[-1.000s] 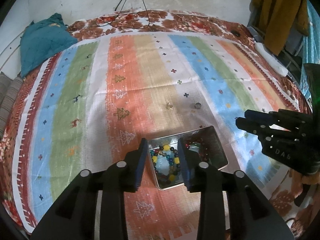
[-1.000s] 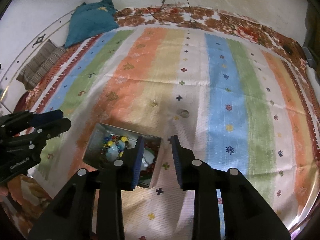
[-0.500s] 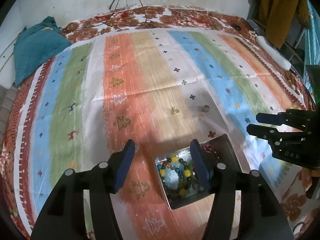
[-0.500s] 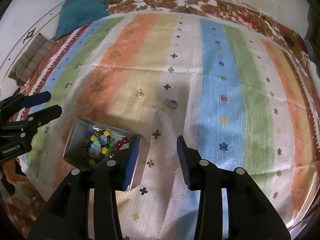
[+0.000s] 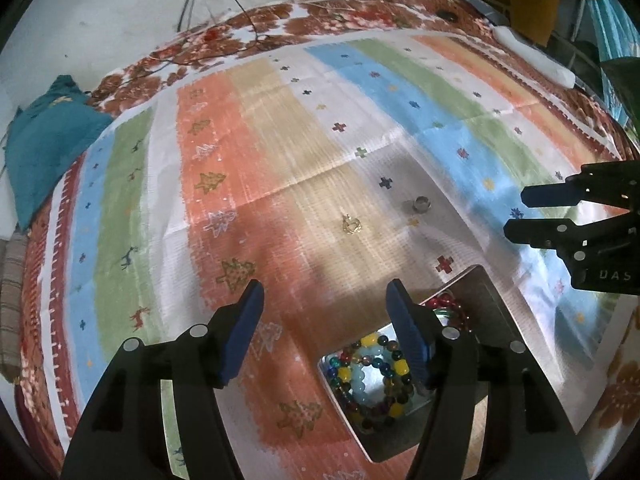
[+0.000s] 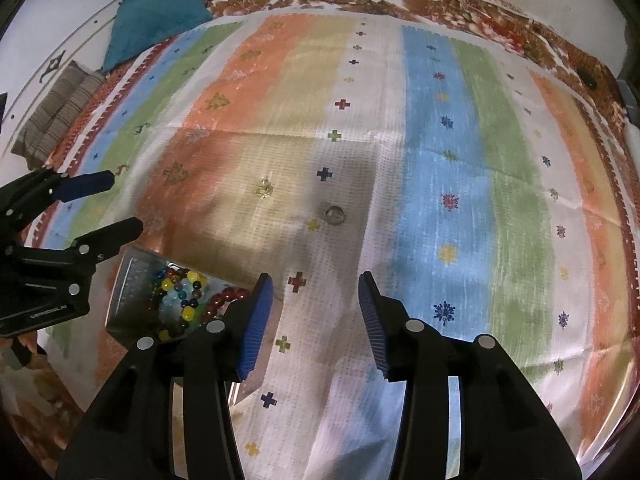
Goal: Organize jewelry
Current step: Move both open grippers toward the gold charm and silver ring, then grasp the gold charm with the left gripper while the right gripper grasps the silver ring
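Note:
A metal tin (image 5: 490, 300) (image 6: 128, 280) lies on the striped cloth and holds bead bracelets (image 5: 376, 376) (image 6: 184, 300). Beyond it on the cloth lie a small gold piece (image 5: 351, 224) (image 6: 264, 190) and a silver ring (image 5: 421, 203) (image 6: 334, 214). My left gripper (image 5: 324, 300) hangs over the cloth just left of the tin, its jaws opening, nothing between them. My right gripper (image 6: 316, 292) hovers over the cloth right of the tin, jaws also opening and empty. Each gripper shows in the other's view: the right gripper (image 5: 536, 212) and the left gripper (image 6: 104, 204).
A teal cloth bundle (image 5: 44, 148) (image 6: 160, 4) lies at the far left corner of the bed. A grey striped cushion (image 6: 56, 116) sits beside it. Cables (image 5: 240, 12) run over the floral bedcover at the back. A white object (image 5: 536, 56) lies at the far right edge.
Both grippers have opened wider. The left one has shifted left off the tin, letting the bracelets lie inside. The right one has moved right and lower, away from the tin.

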The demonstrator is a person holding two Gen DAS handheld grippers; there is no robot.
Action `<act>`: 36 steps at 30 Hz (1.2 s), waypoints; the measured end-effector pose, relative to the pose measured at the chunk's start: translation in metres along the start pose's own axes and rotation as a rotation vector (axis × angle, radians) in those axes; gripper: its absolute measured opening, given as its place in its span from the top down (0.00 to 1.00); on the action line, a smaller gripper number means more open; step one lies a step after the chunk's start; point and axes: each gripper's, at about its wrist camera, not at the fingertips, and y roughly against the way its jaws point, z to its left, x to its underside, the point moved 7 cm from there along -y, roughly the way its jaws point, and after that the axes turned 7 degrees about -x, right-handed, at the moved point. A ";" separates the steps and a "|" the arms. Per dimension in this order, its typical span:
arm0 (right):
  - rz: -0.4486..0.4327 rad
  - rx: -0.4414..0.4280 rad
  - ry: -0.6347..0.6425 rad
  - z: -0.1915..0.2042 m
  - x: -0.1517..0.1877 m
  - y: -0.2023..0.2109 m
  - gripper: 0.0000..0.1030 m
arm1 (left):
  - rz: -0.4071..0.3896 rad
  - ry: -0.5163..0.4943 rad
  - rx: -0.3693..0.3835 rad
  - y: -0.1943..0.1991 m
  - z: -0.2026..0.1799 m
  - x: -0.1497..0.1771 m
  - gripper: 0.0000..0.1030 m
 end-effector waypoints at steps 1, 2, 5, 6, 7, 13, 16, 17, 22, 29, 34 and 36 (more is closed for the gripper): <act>0.005 0.000 0.002 -0.001 -0.001 -0.002 0.57 | 0.003 -0.003 0.004 -0.002 -0.001 0.000 0.38; 0.008 0.000 0.002 -0.001 -0.001 -0.003 0.57 | 0.008 -0.005 0.010 -0.005 -0.003 -0.001 0.38; 0.018 -0.006 -0.004 -0.004 -0.003 -0.008 0.57 | 0.028 -0.004 0.023 -0.014 -0.004 -0.004 0.38; 0.020 -0.007 -0.004 -0.004 -0.004 -0.010 0.57 | 0.032 -0.007 0.023 -0.016 -0.004 -0.004 0.39; 0.022 -0.007 -0.006 -0.005 -0.004 -0.012 0.57 | 0.034 -0.011 0.024 -0.019 -0.005 -0.006 0.39; 0.021 -0.003 -0.002 -0.006 -0.011 -0.022 0.57 | 0.054 -0.006 0.058 -0.032 -0.009 -0.013 0.39; 0.026 -0.005 0.001 -0.008 -0.015 -0.029 0.57 | 0.066 -0.012 0.066 -0.040 -0.012 -0.015 0.39; 0.029 -0.002 0.003 -0.009 -0.016 -0.031 0.57 | 0.069 -0.013 0.067 -0.042 -0.013 -0.016 0.39; 0.016 0.018 0.003 -0.018 -0.024 -0.037 0.57 | 0.080 -0.034 0.083 -0.055 -0.019 -0.020 0.40; 0.037 -0.001 0.006 -0.022 -0.031 -0.052 0.57 | 0.095 -0.041 0.107 -0.073 -0.023 -0.026 0.43; 0.049 -0.010 0.008 -0.024 -0.034 -0.059 0.57 | 0.106 -0.064 0.128 -0.083 -0.027 -0.027 0.46; 0.058 -0.010 0.017 -0.024 -0.035 -0.063 0.57 | 0.107 -0.073 0.133 -0.086 -0.029 -0.028 0.47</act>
